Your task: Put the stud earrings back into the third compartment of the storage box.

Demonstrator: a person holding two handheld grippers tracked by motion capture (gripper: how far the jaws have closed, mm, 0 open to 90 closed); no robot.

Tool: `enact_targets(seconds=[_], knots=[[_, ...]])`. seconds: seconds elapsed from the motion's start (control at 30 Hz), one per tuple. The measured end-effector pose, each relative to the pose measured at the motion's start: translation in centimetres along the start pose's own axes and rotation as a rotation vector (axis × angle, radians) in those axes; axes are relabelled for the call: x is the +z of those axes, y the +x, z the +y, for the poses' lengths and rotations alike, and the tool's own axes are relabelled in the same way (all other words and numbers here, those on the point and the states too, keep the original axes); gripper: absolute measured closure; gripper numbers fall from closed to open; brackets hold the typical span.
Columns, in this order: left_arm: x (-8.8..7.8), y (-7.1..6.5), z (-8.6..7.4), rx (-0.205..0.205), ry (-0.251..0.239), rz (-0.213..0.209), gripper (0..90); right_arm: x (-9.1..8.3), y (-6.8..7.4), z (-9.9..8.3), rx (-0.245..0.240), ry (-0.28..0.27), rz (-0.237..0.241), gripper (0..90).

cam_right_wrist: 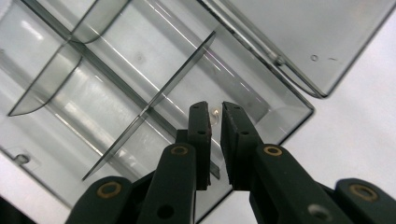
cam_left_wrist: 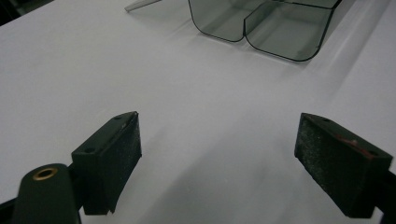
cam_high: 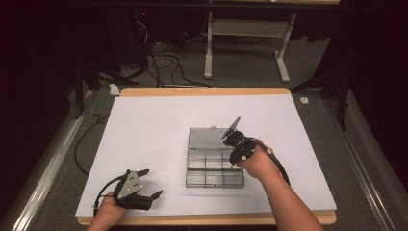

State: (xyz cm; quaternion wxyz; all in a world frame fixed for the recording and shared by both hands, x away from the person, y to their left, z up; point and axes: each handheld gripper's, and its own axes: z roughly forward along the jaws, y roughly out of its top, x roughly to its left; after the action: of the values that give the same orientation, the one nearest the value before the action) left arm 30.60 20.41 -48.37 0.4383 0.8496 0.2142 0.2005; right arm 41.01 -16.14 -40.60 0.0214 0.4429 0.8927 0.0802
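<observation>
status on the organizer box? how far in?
Done: the clear box lies with its lid open flat. In hand: right gripper, jaws nearly together with a thin gap, hangs over a corner compartment; whether it holds anything is unclear. Left gripper open, idle. Compartments look empty.

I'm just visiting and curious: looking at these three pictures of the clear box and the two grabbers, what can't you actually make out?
- High view: the right gripper tips are too small to tell whether they touch the clear box.
- Right gripper view: a tiny pale speck between the jaws, too small to identify.
- Left gripper view: the box is cut off by the top edge.
- High view: room beyond the table lost in darkness.
</observation>
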Motion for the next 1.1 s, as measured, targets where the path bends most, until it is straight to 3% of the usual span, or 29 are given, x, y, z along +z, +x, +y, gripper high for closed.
enact_targets(seconds=[0.33, 0.37, 0.43, 0.53, 1.1], knots=[[0.1, 0.1, 0.0, -0.015, 0.009, 0.004, 15.4, -2.2, -0.9, -1.8, 0.032, -0.043, -0.007, 76.8], [0.1, 0.1, 0.0, -0.012, 0.008, 0.004, 15.4, -2.4, -1.0, -2.1, 0.064, -0.043, -0.003, 76.4], [0.0, 0.0, 0.0, -0.003, -0.002, 0.003, 15.4, -2.7, -1.6, -2.7, 0.053, -0.055, -0.01, 75.6], [0.0, 0.1, 0.0, -0.014, 0.005, 0.005, 15.4, -2.9, -2.1, -3.4, 0.083, -0.052, -0.018, 73.5], [-0.1, 0.0, 0.0, -0.004, -0.006, 0.005, 15.4, -3.2, -4.9, -7.6, 0.157, -0.07, -0.043, 67.4]])
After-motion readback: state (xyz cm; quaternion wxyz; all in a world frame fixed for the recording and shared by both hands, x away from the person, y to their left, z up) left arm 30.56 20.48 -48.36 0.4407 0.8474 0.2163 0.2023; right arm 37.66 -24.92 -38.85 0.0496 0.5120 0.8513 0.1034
